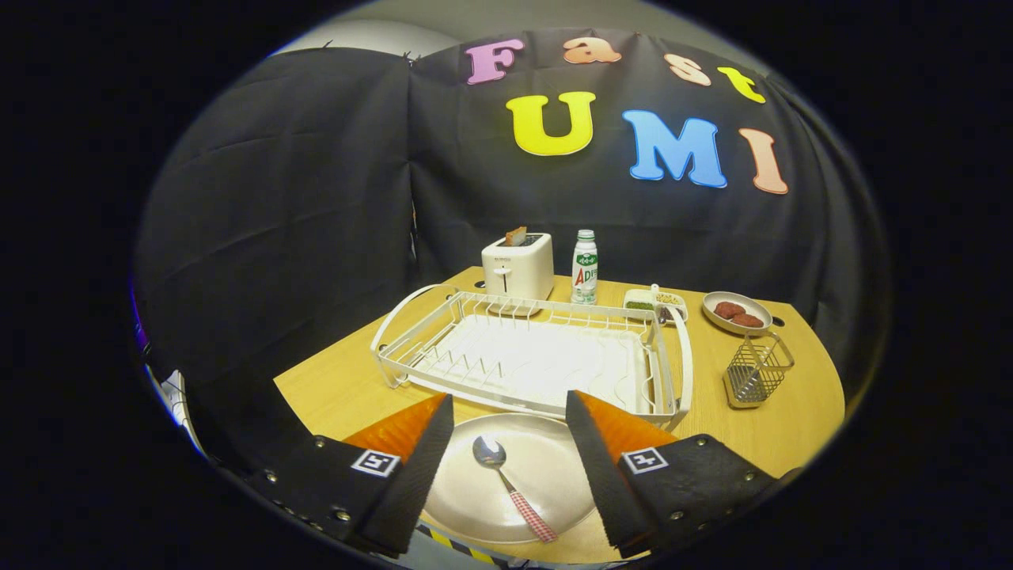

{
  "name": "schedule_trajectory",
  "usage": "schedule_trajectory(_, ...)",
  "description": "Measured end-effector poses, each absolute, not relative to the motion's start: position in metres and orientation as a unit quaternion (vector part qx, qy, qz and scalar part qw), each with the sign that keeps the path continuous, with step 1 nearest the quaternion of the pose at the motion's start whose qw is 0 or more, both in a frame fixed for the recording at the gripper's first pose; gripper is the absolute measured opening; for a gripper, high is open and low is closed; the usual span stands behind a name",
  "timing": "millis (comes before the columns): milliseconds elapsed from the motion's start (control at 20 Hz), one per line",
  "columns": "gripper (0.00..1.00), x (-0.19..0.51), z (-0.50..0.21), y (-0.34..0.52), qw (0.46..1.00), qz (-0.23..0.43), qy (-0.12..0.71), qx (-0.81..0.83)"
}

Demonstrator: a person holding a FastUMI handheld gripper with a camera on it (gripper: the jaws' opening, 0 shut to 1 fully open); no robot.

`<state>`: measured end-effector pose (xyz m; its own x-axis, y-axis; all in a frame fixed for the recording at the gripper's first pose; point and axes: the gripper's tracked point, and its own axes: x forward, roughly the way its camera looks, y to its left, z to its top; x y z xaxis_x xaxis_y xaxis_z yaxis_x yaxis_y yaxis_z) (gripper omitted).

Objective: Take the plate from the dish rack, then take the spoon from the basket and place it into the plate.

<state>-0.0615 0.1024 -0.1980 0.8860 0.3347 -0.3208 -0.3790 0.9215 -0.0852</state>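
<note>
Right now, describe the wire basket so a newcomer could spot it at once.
Start at the big white dish rack in the middle of the wooden table. Just off its right end stands the wire basket, with a small plate of brown patties behind it. It is the one upright metal mesh box; the open gripper hovers over the plate with the spoon.

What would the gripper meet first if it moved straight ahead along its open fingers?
Probably the dish rack: the open gripper hangs over the plate holding the spoon, pointing towards the rack's near rim. Its height above the plate is unclear.
</note>
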Motion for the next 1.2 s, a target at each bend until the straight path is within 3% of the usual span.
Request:
schedule_trajectory(100, 0.99, -0.061, -0.196, 0.101, 0.970, 0.180, 0.146, -0.072)
schedule_trajectory(1200, 0.99, -0.036, -0.153, 0.088, 0.980, 0.160, 0.117, -0.030)
